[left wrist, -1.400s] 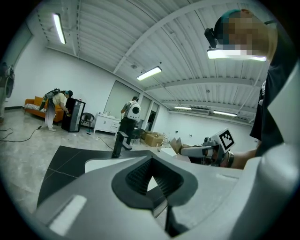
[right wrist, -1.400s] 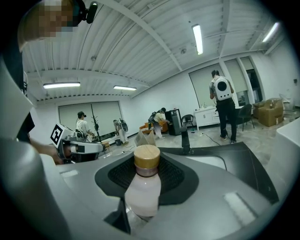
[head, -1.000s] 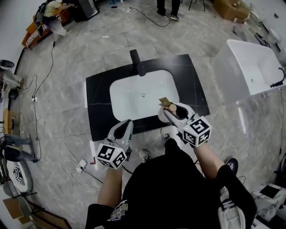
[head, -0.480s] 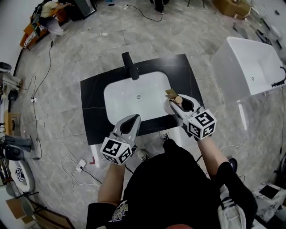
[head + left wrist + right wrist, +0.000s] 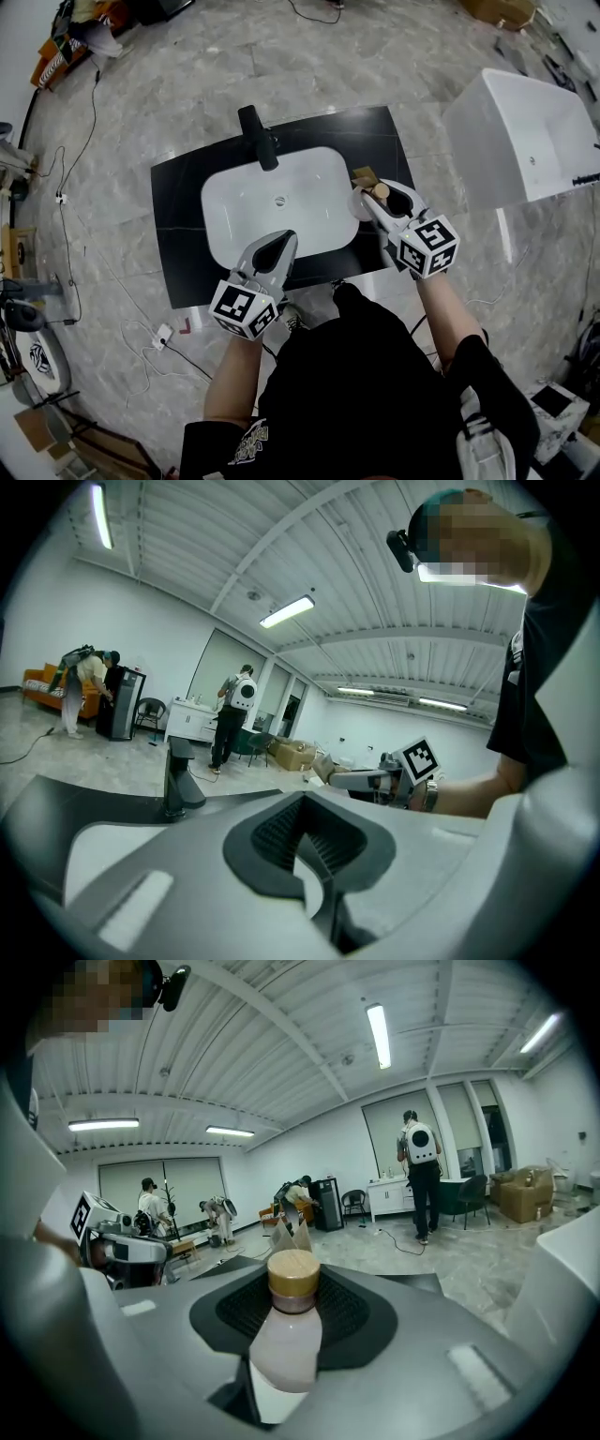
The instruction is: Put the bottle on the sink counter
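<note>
Evidently the right gripper (image 5: pixel 384 201) pinches the bottle (image 5: pixel 284 1340) between its jaws with the wooden cap up, so it can be set down standing; it hangs over the black counter (image 5: pixel 178 234) at the right edge of the white basin (image 5: pixel 272 211), not yet released, I judge; the left gripper (image 5: pixel 273 253) has its jaws pressed together on nothing, idle at the counter's front edge; grey marble floor (image 5: pixel 141 94) surrounds the counter, with a white tub (image 5: pixel 525 131) to the right.

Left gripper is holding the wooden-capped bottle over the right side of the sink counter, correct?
Wrong gripper: the right gripper holds the wooden-capped bottle over the right side of the sink counter, as the right gripper view shows. The left gripper is shut on nothing.
</note>
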The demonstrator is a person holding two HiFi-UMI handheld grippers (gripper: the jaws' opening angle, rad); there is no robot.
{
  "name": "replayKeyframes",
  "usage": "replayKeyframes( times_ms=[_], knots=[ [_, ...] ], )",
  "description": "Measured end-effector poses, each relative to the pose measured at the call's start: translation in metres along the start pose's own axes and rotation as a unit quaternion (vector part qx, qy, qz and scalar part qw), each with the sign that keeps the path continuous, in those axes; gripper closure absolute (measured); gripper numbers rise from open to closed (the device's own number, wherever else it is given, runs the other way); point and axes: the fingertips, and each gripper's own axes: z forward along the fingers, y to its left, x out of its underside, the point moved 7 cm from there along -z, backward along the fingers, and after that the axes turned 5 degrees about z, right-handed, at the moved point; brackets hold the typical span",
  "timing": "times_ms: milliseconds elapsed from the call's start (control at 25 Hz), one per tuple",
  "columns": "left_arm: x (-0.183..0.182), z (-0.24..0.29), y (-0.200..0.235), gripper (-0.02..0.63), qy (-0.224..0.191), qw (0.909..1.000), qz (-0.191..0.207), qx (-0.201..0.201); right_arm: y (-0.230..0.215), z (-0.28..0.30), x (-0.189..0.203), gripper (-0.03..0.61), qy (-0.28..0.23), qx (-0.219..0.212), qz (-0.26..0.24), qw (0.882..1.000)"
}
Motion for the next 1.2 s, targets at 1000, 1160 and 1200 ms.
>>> replayKeyframes(
  times_ms=[1000,1160,1200],
  knots=[
    [0.032,0.122,0.034,0.613,0.055,0.9975,-0.026,0.037,-0.155,0.118,0.014,0.417,0.025,0.027,-0.012,0.999],
    [0.038,0.125,0.034,0.612,0.057,0.9977,-0.02,0.032,-0.168,0.131,0.016,0.417,0.028,0.029,-0.014,0.999],
    [0.038,0.126,0.034,0.612,0.056,0.9978,-0.02,0.03,-0.17,0.133,0.015,0.417,0.029,0.029,-0.015,0.999]
  ],
)
